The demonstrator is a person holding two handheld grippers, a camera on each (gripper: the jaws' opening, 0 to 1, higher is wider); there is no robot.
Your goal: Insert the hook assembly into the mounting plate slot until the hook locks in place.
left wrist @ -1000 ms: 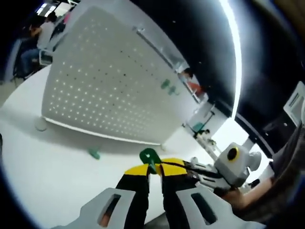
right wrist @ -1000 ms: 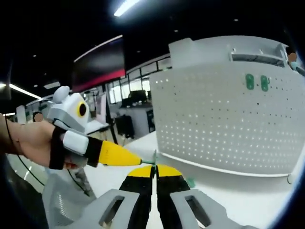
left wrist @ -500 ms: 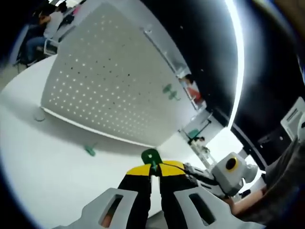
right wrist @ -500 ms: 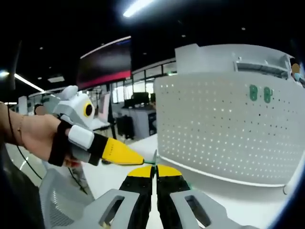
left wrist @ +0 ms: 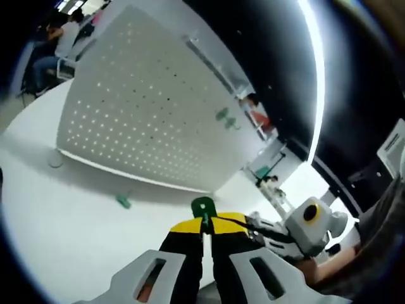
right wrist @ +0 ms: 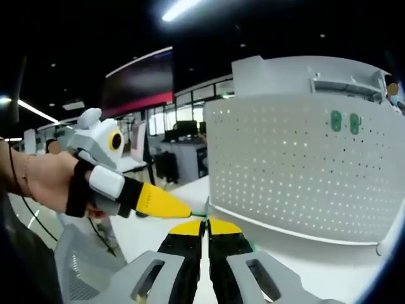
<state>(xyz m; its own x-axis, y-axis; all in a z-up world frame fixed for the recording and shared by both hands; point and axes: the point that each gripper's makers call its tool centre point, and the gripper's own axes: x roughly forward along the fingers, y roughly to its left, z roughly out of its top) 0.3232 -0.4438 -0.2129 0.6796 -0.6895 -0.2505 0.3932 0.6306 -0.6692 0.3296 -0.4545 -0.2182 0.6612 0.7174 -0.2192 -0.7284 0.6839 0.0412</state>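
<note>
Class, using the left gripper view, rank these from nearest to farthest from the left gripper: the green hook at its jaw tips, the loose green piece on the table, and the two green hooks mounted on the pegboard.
1. Green hook, pinched at the left gripper tips.
2. Loose green piece, on the white table, left of the jaws, before the pegboard's lower edge.
3. Mounted green hooks, far up the pegboard's right part.

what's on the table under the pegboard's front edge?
One loose green hook piece lies on the white table just ahead of the pegboard, and a round white foot sits at its corner. Anything behind the panel is hidden.
</note>
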